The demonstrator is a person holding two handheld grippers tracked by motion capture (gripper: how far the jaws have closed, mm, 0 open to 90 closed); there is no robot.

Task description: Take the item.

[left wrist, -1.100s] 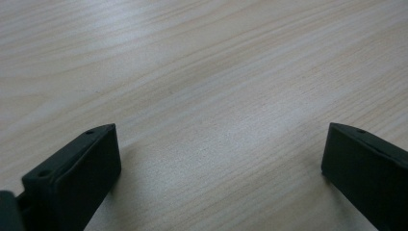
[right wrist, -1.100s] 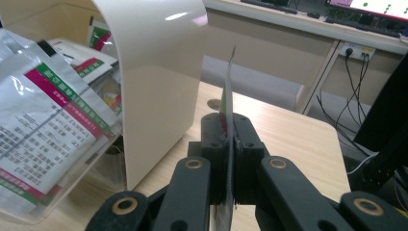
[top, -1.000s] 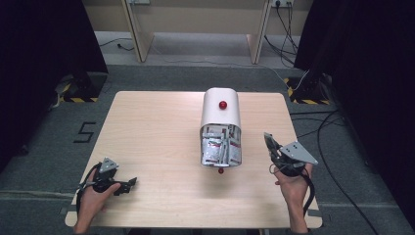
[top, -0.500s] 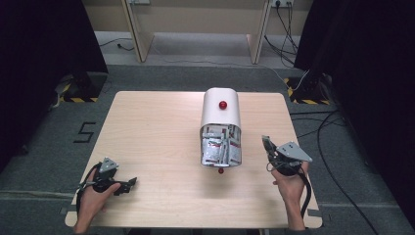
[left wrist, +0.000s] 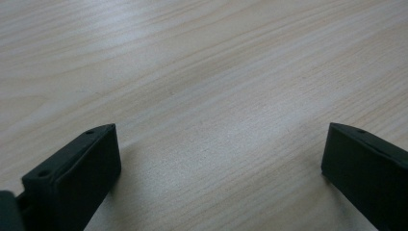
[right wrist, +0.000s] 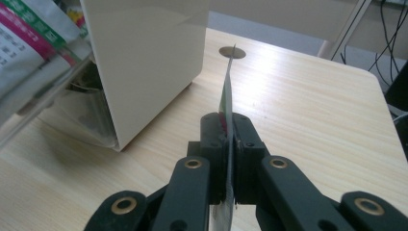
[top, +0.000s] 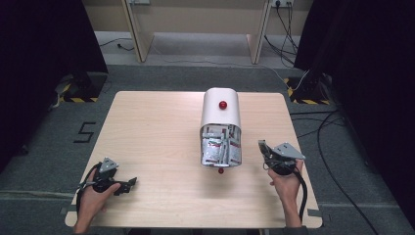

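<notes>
Packet (right wrist: 226,91), thin and seen edge-on in the right claw view, stands upright clamped between the black jaws of the right claw (right wrist: 230,130), which are pressed tight against both its faces. In the high view the right claw (top: 264,149) is held above the surface (top: 156,127) just right of the white dispenser (top: 221,110), whose open front shows a stack of packets (top: 220,147). A red knob (top: 222,105) sits on top of the dispenser and a small red ball (top: 220,170) lies at its near foot. Compared with a second ago, the right claw has drawn slightly nearer the person and lower in the high view, a little farther from the dispenser's mouth. The left claw (top: 128,183) has stayed where it was, resting near the surface's front left corner; in the left claw view its jaws stand wide apart over bare wood (left wrist: 202,96), grasping nothing.
</notes>
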